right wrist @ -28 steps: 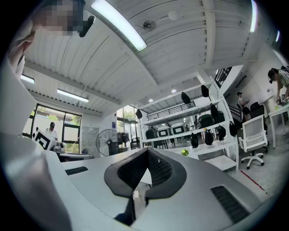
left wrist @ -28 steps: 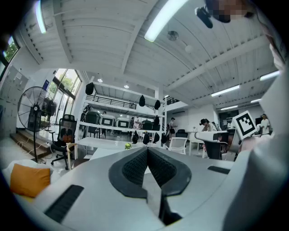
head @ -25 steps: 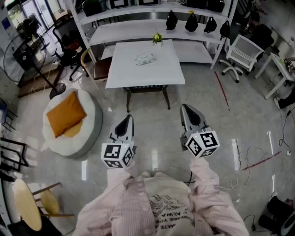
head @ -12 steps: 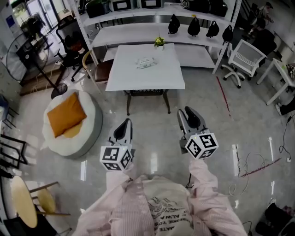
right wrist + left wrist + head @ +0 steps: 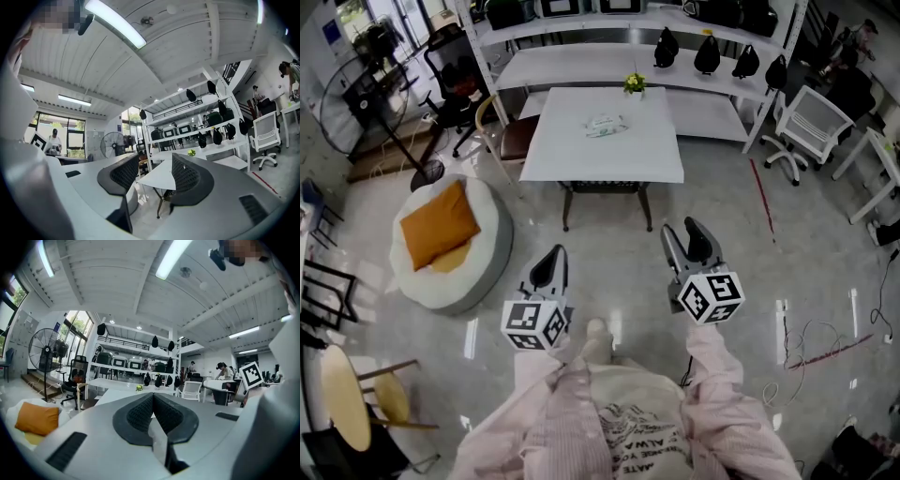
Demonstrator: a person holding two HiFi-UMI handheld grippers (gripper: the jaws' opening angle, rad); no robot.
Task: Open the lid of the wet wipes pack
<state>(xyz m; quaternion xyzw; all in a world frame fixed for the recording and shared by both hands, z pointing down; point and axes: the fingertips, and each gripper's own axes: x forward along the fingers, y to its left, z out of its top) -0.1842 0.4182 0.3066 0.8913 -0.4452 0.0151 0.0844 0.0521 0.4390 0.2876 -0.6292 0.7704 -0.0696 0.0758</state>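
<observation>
The wet wipes pack (image 5: 606,125) lies flat on the white table (image 5: 605,159), well ahead of both grippers across open floor. My left gripper (image 5: 551,262) is held at waist height with its jaws shut; in the left gripper view (image 5: 152,399) the dark pads meet with nothing held. My right gripper (image 5: 685,237) stands open at the same height; its jaws have just been opening and nothing is between them. In the right gripper view (image 5: 154,172) a corner of the table (image 5: 161,179) shows through the gap. The pack's lid is too small to make out.
A small potted plant (image 5: 635,82) stands at the table's far edge. White shelving (image 5: 628,56) runs behind it. A beanbag with an orange cushion (image 5: 441,239) lies on the left, with a brown chair (image 5: 511,136), a white chair (image 5: 811,120) and floor cables (image 5: 825,328) around.
The right gripper's jaws went from shut to wide open. The table has drawn a little nearer in the head view, and a shoe now shows between the grippers.
</observation>
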